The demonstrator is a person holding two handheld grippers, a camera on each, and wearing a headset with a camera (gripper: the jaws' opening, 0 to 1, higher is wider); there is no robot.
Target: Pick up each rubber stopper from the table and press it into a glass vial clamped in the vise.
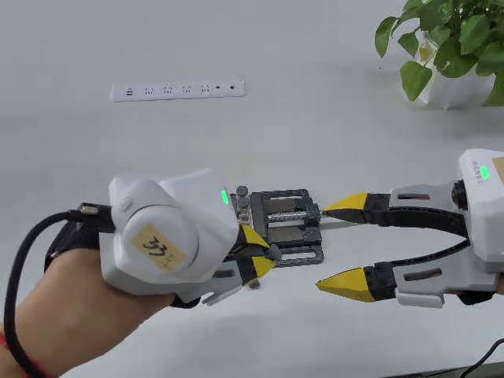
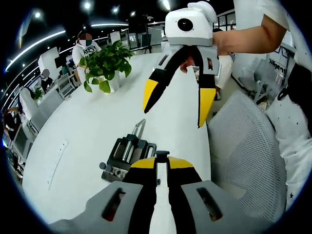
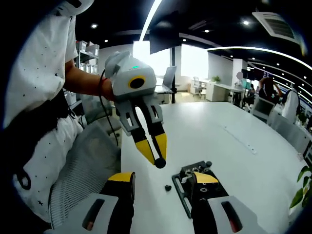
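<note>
The small black vise stands on the white table, with several grey vials in a row along its left side. My left gripper hovers just left of the vise, shut on a dark rubber stopper at its yellow tips. The left gripper view has that stopper pinched between the jaws above the vise. Right of the vise, my right gripper is open and holds nothing. Another stopper lies on the table beside the vise.
A white power strip lies farther back on the table. A potted plant stands at the back right. A grey mesh chair sits at the table's near edge. People sit at desks in the background.
</note>
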